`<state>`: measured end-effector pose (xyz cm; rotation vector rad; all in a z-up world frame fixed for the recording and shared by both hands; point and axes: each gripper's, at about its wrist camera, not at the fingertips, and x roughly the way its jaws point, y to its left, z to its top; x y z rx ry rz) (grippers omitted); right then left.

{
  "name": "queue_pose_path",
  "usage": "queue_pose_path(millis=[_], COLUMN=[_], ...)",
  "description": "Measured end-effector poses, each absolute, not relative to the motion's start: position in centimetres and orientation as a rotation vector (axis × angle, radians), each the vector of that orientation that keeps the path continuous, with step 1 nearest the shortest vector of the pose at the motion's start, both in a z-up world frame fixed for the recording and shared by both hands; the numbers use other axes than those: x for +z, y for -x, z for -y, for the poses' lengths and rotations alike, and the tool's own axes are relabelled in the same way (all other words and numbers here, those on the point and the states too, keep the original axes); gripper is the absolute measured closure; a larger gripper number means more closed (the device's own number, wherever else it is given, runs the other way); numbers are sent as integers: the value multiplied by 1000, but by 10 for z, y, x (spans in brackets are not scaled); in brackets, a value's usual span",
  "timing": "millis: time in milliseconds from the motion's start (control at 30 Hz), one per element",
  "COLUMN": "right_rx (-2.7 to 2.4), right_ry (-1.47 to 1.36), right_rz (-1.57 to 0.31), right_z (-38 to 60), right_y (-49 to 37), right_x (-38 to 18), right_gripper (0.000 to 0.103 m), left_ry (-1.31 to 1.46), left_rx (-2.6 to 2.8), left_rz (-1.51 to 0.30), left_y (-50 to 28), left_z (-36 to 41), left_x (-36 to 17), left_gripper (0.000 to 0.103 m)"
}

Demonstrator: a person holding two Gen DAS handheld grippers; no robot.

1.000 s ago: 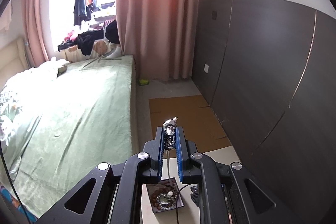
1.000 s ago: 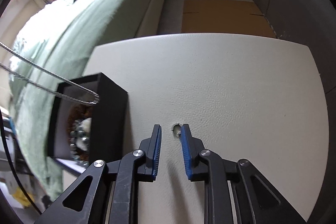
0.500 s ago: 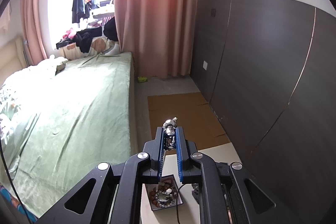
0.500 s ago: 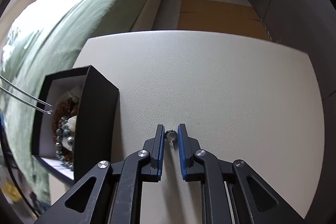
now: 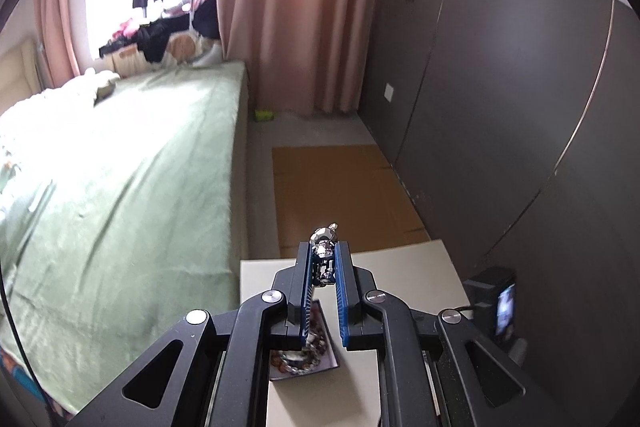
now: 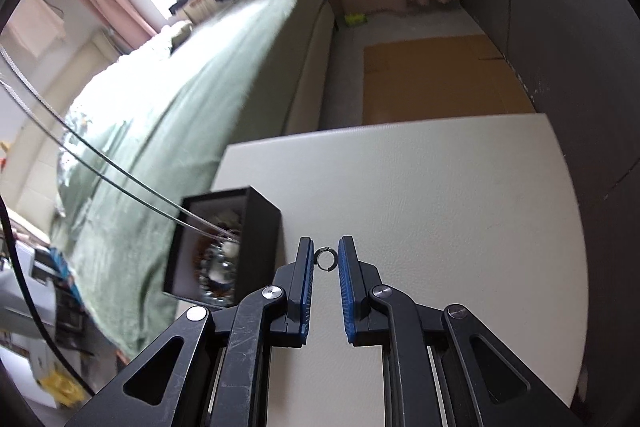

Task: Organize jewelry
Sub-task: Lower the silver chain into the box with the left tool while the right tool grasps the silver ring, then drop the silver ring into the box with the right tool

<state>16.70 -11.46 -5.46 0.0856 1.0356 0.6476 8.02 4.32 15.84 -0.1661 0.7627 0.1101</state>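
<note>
Evidently the work stood mid-transfer: the left gripper (image 5: 325,269) was pinched on a silver pendant (image 5: 325,259), whose chain (image 6: 120,183) ran down in two taut strands into the black jewelry box (image 6: 224,247), and the right gripper (image 6: 325,263) had a small silver ring (image 6: 327,259) between its blue pads (image 6: 306,287). The ring seemed raised off the white table (image 6: 440,207), touching the left pad at most, with a gap showing on the other side, so whether it was truly gripped could not be told. The next move likely called for carrying the ring leftward over the box and parting the jaws above the beaded bracelets (image 6: 216,267) already inside, without snagging the chain crossing the opening. The box sat near the table's left edge, beside the green bed (image 6: 200,75), leaving little margin on that side. To the right, the tabletop offered wide room, bounded by the dark wall panel (image 6: 580,47).
</note>
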Motion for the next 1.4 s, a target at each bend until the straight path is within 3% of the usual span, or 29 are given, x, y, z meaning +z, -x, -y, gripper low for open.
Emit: queue_pose_path(millis=[967, 1033, 1100, 1167, 1400], right_rx=[665, 687, 705, 728, 777], right_ry=[-152, -163, -179, -198, -236], right_rz=[-975, -971, -967, -960, -930], right_z=[120, 118, 114, 109, 87], right_y=[-165, -165, -164, -163, -157], right_x=[-35, -35, -35, -36, -38], right_gripper=[89, 89, 89, 89, 89], left_ry=[479, 520, 552, 572, 652], left_rx=[84, 92, 110, 122, 143], left_rz=[-1006, -993, -955, -872, -773], left_y=[-123, -116, -104, -88, -62], left_z=[-74, -80, -85, -92, -125], left_x=[-41, -47, -48, -44, -22], left_gripper=[90, 80, 49, 37, 36])
